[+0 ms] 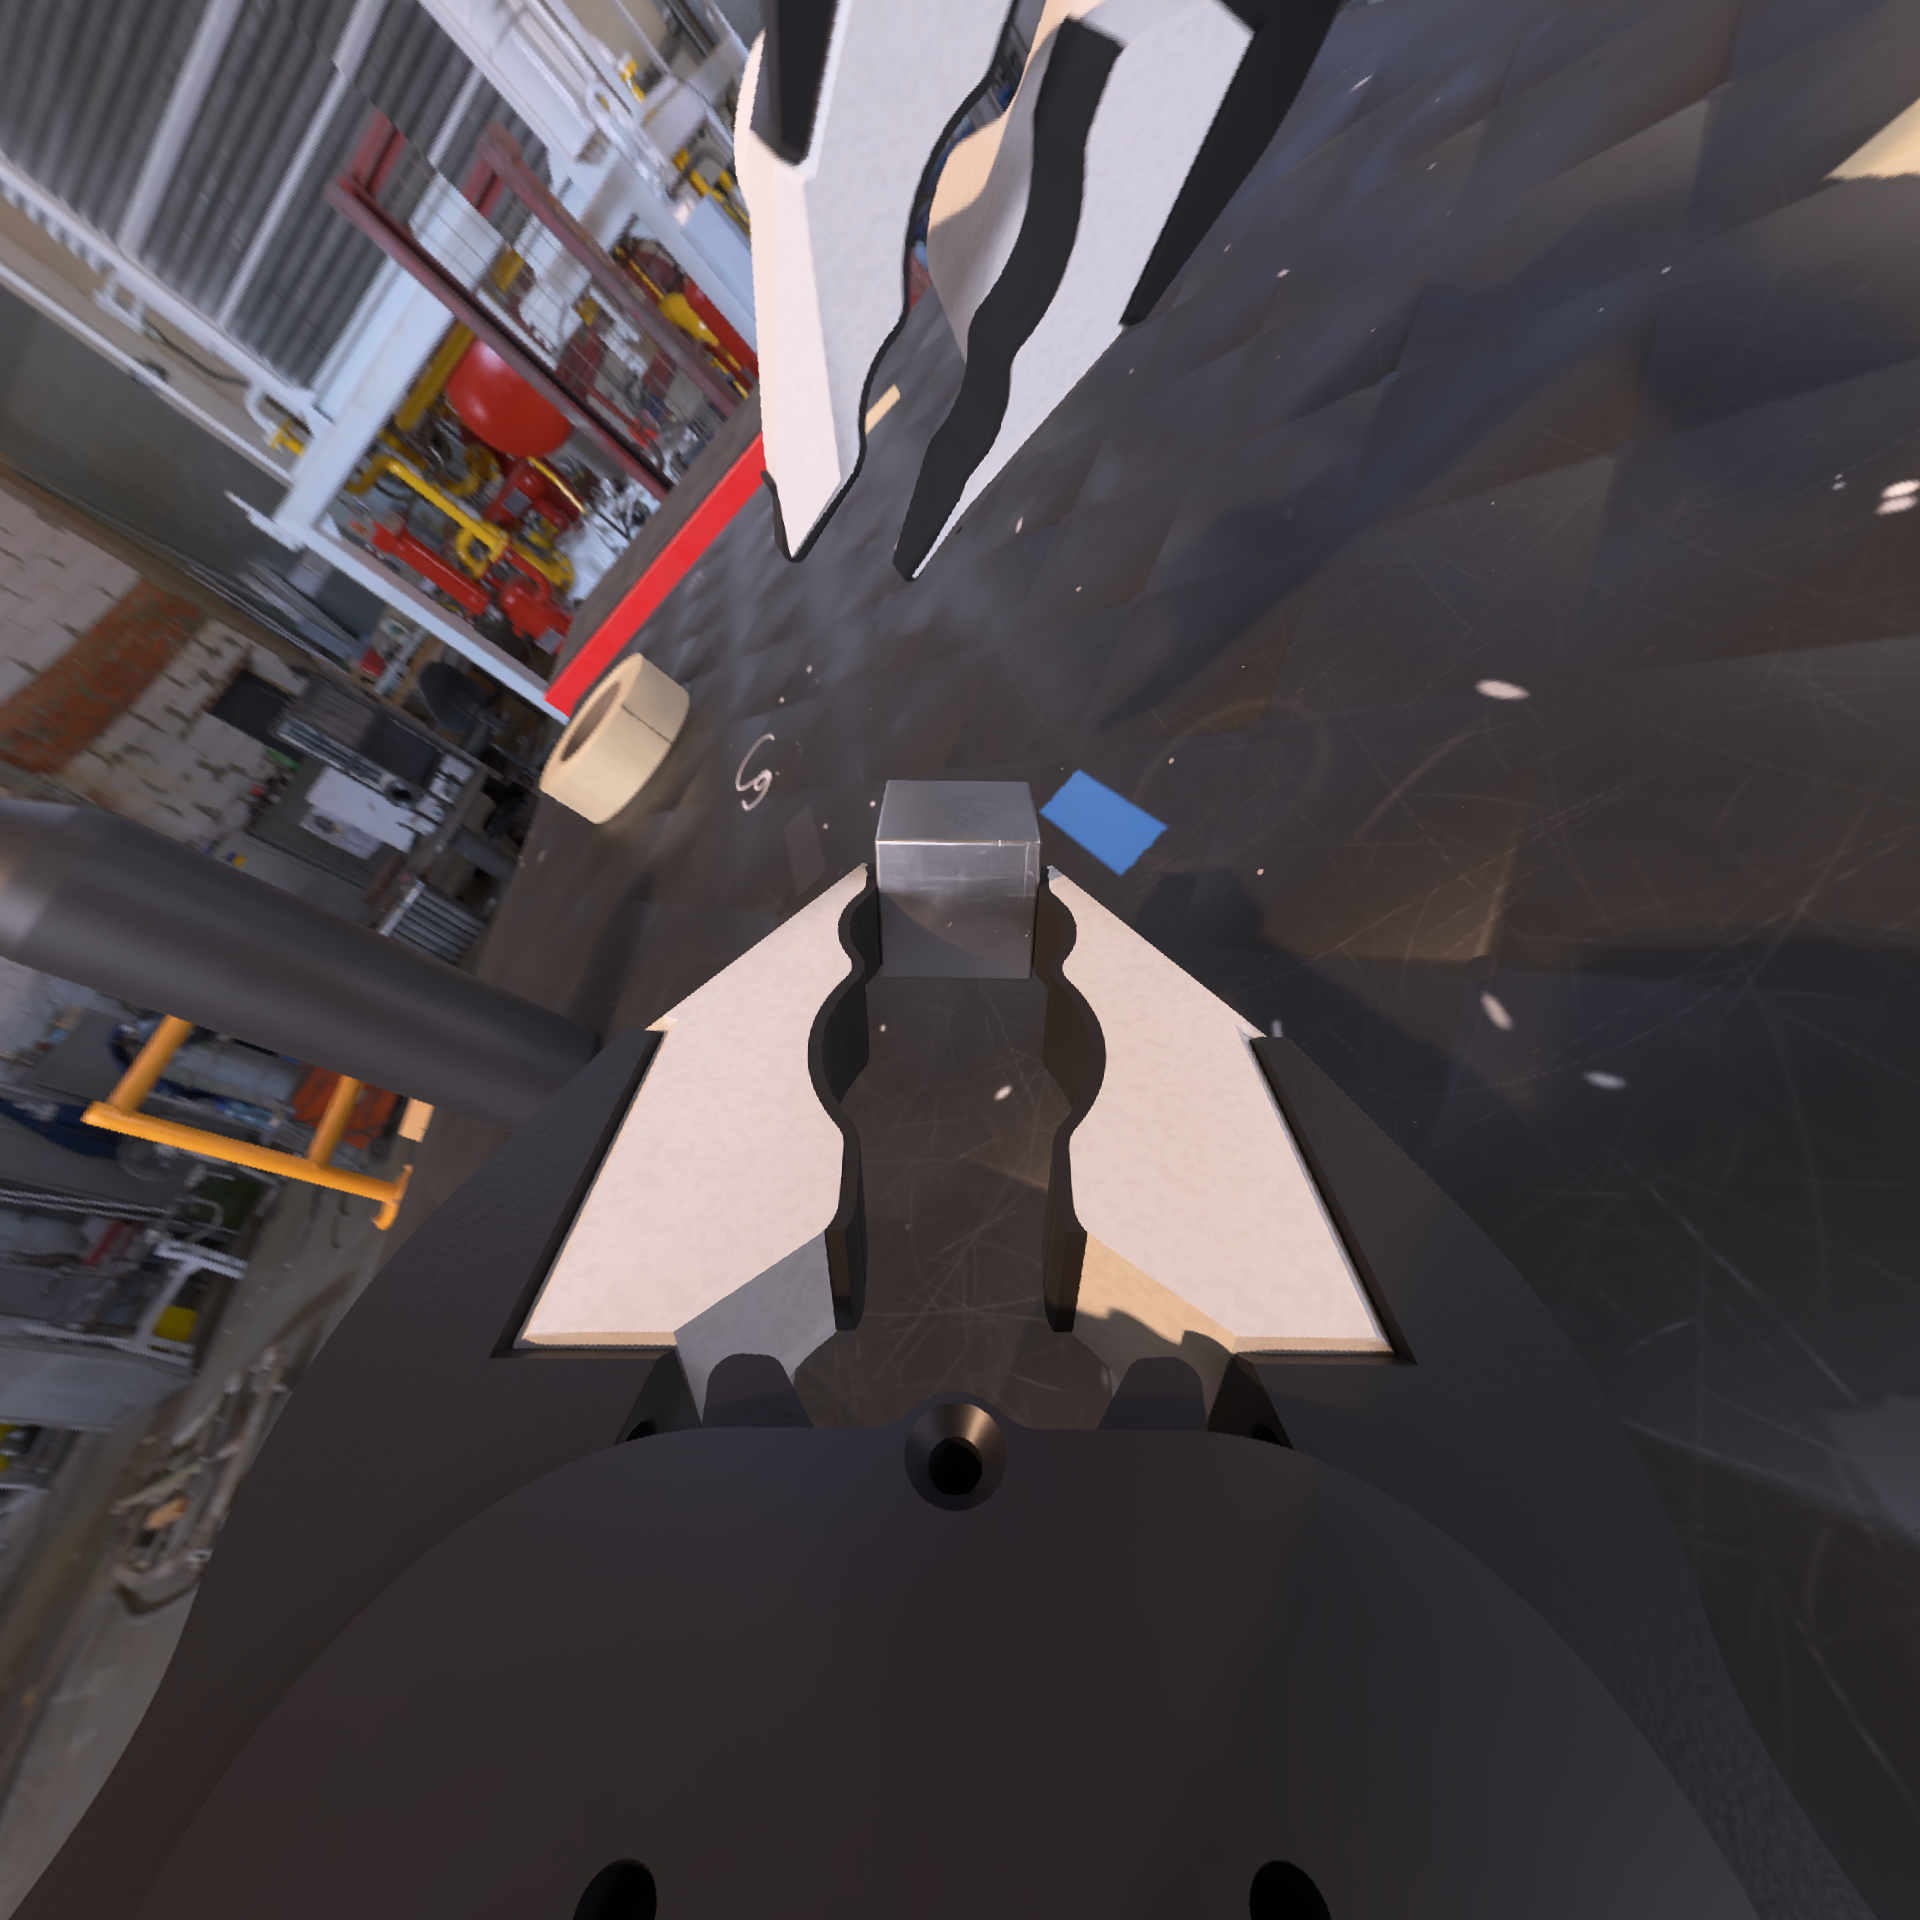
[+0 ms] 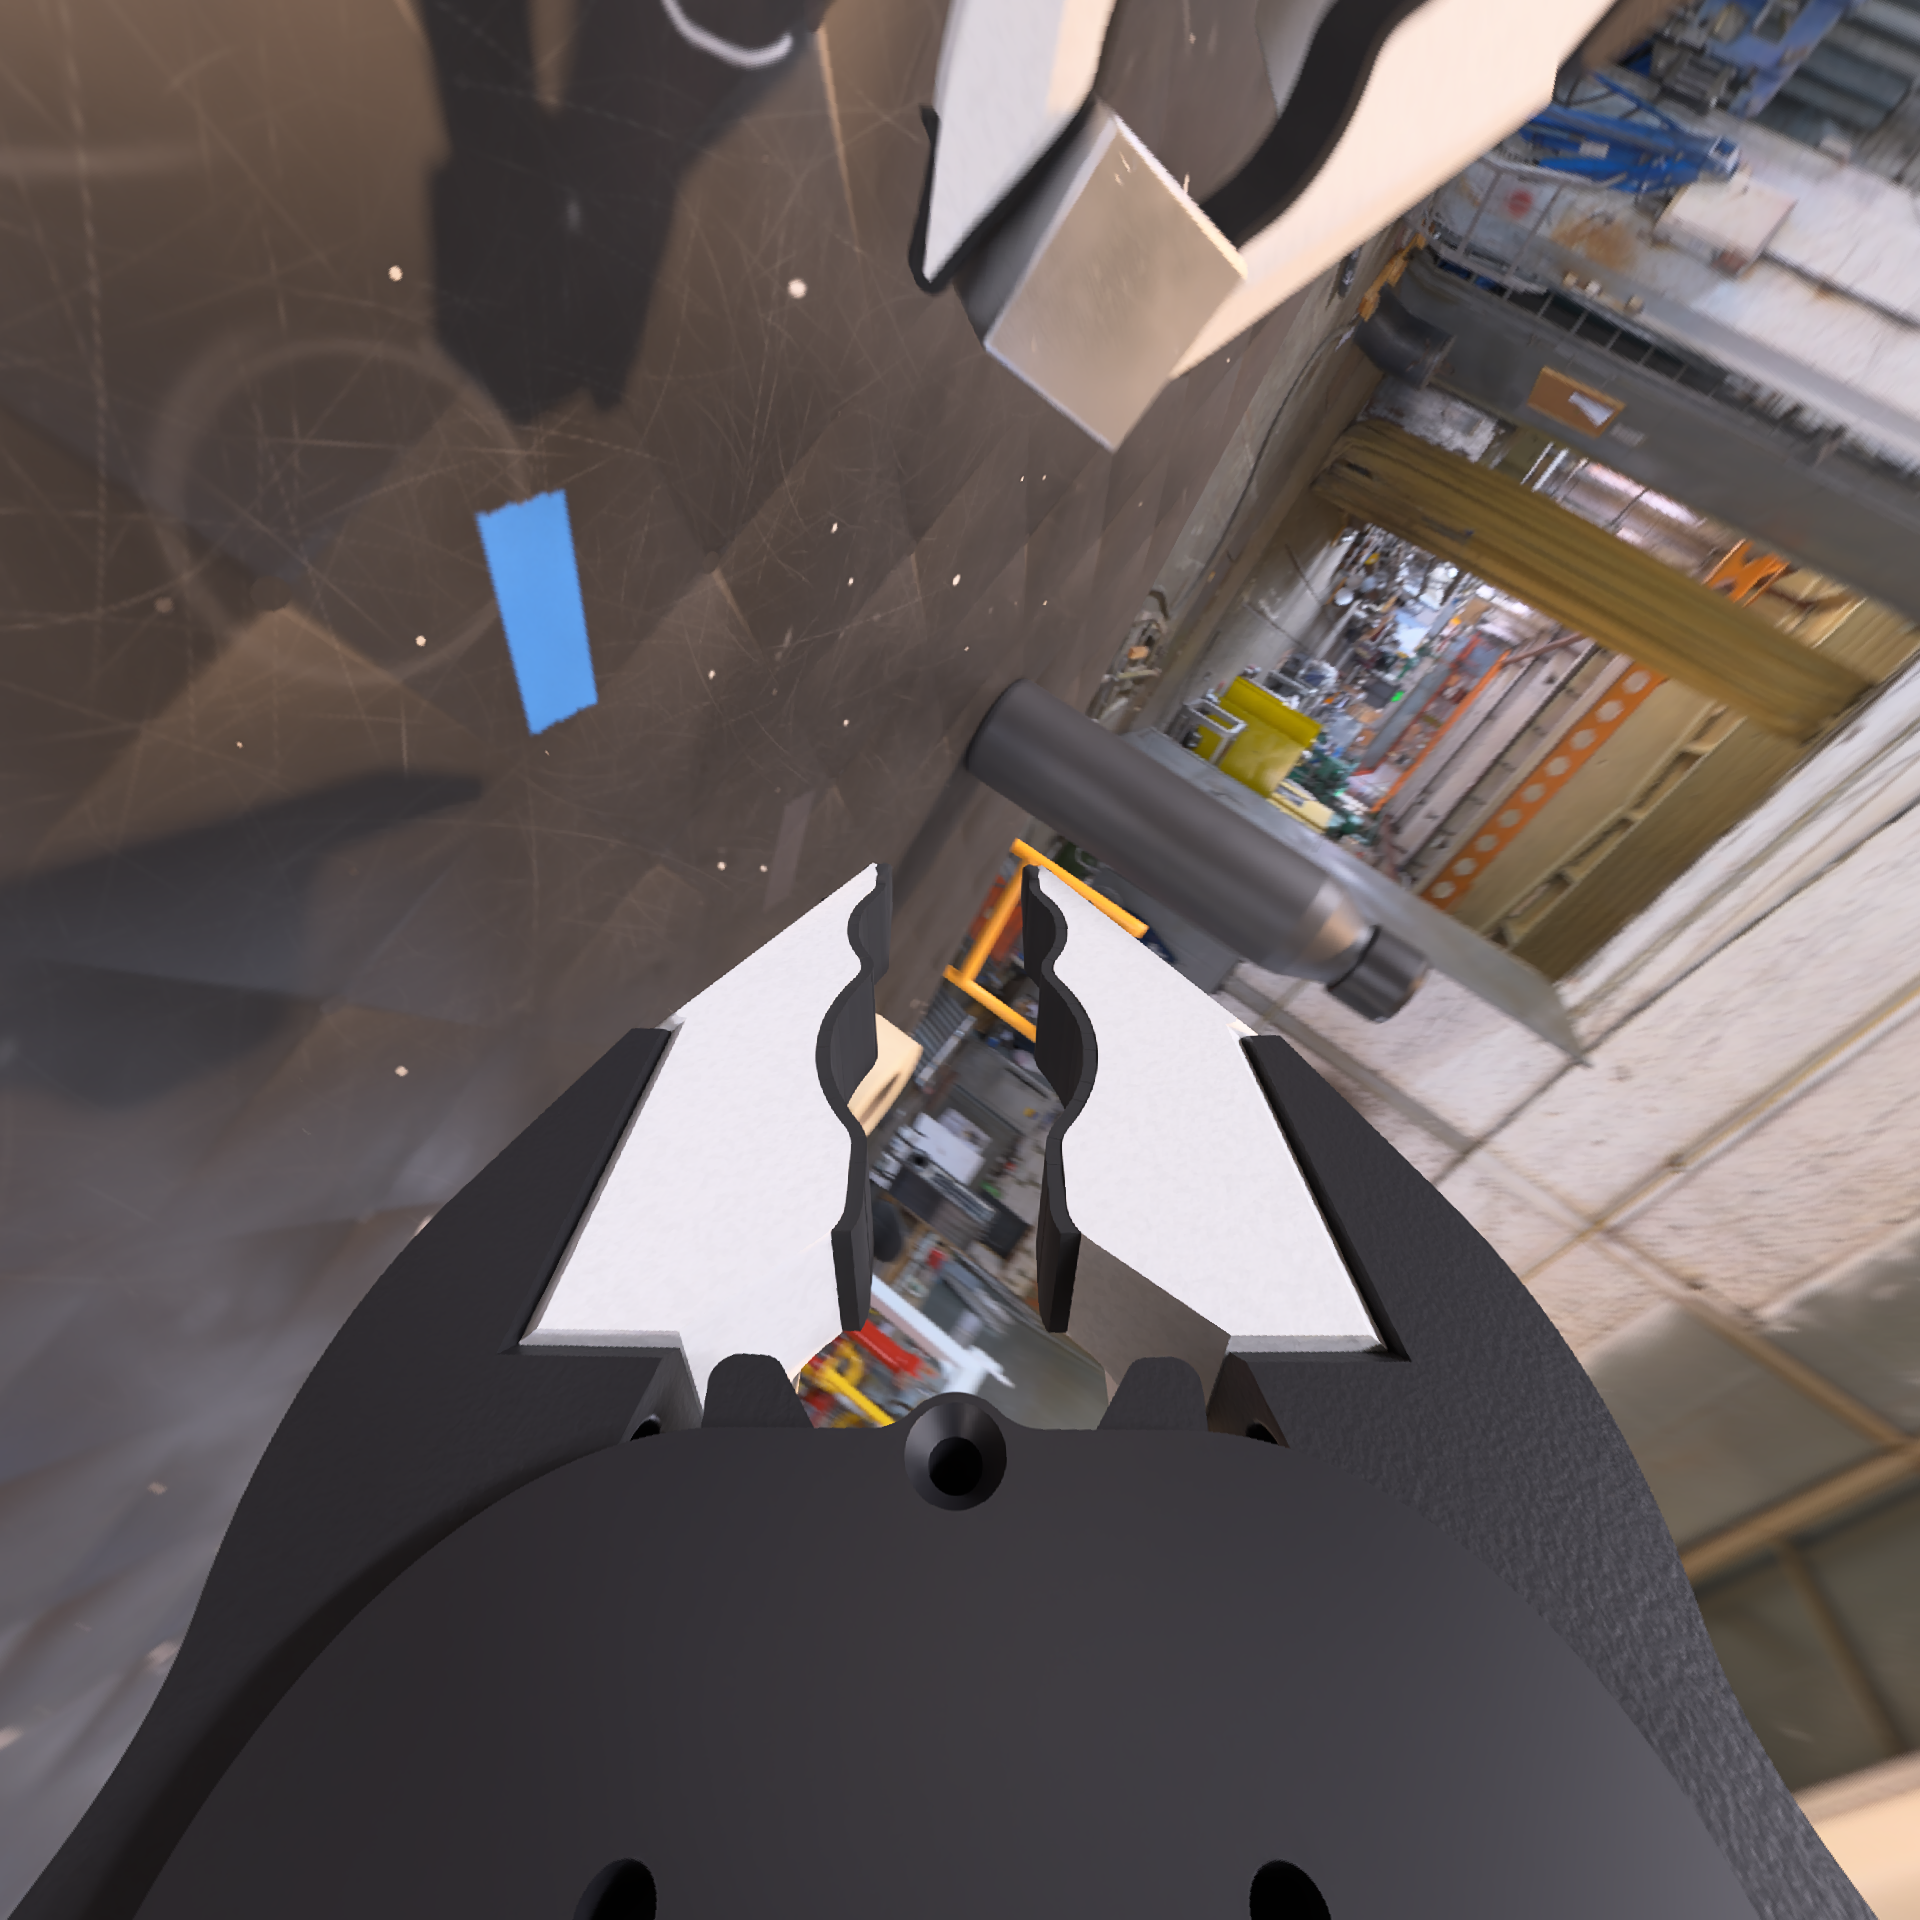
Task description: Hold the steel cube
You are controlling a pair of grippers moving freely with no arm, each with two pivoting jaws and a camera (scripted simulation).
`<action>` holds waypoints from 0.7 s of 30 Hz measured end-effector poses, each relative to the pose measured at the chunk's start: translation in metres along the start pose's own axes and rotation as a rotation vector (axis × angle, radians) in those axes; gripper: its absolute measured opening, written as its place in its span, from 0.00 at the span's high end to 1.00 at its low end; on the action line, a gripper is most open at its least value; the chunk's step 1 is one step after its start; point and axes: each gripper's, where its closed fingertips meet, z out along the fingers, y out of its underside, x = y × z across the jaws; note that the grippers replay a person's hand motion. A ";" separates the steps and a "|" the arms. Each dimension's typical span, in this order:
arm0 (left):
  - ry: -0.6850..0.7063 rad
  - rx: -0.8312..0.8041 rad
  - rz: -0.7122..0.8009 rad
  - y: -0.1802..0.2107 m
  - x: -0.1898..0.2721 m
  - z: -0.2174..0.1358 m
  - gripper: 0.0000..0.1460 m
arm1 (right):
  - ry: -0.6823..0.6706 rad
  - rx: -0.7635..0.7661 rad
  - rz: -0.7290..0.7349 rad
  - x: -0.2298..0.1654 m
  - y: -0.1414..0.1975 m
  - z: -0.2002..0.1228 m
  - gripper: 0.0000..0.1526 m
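Overhead, left gripper (image 1: 957,873) fingers clamp steel cube (image 1: 957,878), right gripper (image 2: 957,871) fingers narrow, scratched dark tabletop (image 1: 1455,935), workshop behind

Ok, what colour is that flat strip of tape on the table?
Blue. The tape strip shows best in the right wrist view.

No legible text; a pale scrawled mark (image 1: 756,774) on the dark tabletop (image 1: 1455,727), near the tape roll (image 1: 615,740)
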 end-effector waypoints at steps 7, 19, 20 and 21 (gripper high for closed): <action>-0.044 0.037 0.135 -0.006 0.000 -0.003 0.81 | -0.072 0.200 0.420 -0.007 0.008 0.005 0.82; -0.087 0.034 0.298 -0.004 0.000 -0.003 0.81 | -0.304 0.809 0.946 -0.005 -0.022 -0.005 0.74; -0.086 0.028 0.302 -0.003 0.001 -0.002 0.81 | -0.306 0.831 0.940 -0.007 -0.025 -0.004 0.73; -0.088 0.024 0.305 -0.002 0.001 -0.002 0.81 | -0.305 0.846 0.933 -0.009 -0.027 -0.003 0.72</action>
